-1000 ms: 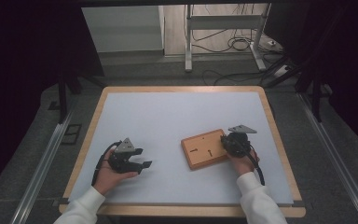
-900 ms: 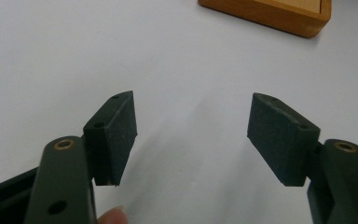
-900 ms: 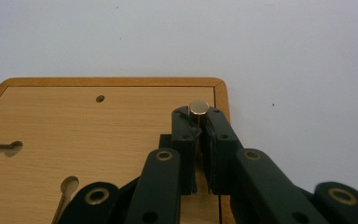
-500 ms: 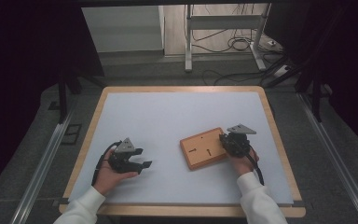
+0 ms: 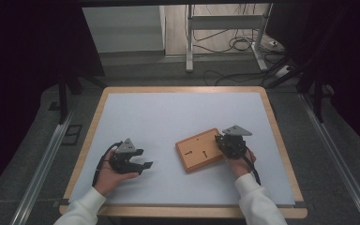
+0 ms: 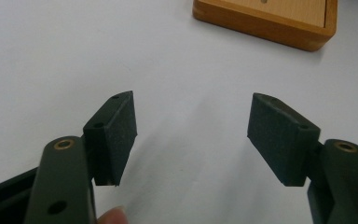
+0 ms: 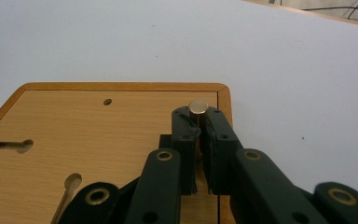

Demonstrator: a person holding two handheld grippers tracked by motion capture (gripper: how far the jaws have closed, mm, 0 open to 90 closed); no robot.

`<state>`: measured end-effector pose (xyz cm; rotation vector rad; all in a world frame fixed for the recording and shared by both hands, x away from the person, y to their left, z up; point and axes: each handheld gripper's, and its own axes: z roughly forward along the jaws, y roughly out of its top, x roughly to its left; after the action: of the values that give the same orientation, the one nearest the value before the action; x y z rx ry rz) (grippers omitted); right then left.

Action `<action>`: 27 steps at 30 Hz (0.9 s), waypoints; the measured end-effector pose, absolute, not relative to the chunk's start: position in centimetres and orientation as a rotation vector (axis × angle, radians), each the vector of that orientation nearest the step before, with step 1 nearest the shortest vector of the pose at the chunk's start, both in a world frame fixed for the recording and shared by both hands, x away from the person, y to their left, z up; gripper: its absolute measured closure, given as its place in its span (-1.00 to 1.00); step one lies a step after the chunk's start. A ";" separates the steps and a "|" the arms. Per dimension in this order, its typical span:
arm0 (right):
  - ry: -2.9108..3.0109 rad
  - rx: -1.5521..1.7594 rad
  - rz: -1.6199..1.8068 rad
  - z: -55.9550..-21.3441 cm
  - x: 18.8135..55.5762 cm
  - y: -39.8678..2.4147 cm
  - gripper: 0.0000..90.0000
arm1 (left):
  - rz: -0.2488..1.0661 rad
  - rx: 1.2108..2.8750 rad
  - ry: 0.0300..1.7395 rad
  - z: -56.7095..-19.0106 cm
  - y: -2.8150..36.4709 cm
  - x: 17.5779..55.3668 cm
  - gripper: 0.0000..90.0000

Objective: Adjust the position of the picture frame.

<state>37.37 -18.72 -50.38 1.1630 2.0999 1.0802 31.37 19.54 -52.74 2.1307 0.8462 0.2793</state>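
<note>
at the wooden board's [image 7: 102, 140] right edge, the right gripper [image 7: 199, 116] pinches a small metal peg [image 7: 198, 107] upright; left gripper [image 6: 191, 135] rests wide open and empty, well apart on the surface [image 5: 168, 122].

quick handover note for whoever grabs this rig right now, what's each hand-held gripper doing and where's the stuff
Right hand-held gripper: shut on a small metal peg, held over the near right corner of the wooden board.
Left hand-held gripper: open, nothing between its jaws, low over the white table surface left of the board.
Board: lies flat right of centre, with keyhole slots and a small round hole in its face.
Done: peg gripped.
Left: probably seating the peg in the board; which hole is unclear.
</note>
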 end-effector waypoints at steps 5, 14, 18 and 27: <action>2.117 1.134 1.091 -50.3 37.2 -17.7 0.87 | 0.282 2.128 0.847 -52.7 19.6 31.4 -0.28; 2.173 1.048 1.127 -50.3 36.5 -15.2 0.87 | 0.288 2.121 0.854 -52.7 19.8 31.4 -0.28; 2.204 1.032 1.145 -50.5 36.4 -14.1 0.87 | 0.291 2.117 0.857 -52.6 19.9 31.4 -0.28; 2.264 0.966 1.183 -50.9 35.8 -11.4 0.87 | 0.301 2.103 0.868 -52.6 20.1 31.4 -0.28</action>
<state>35.76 -11.45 -50.95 0.9658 2.2644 1.1833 31.42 20.07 -52.57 2.1033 0.8677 0.3009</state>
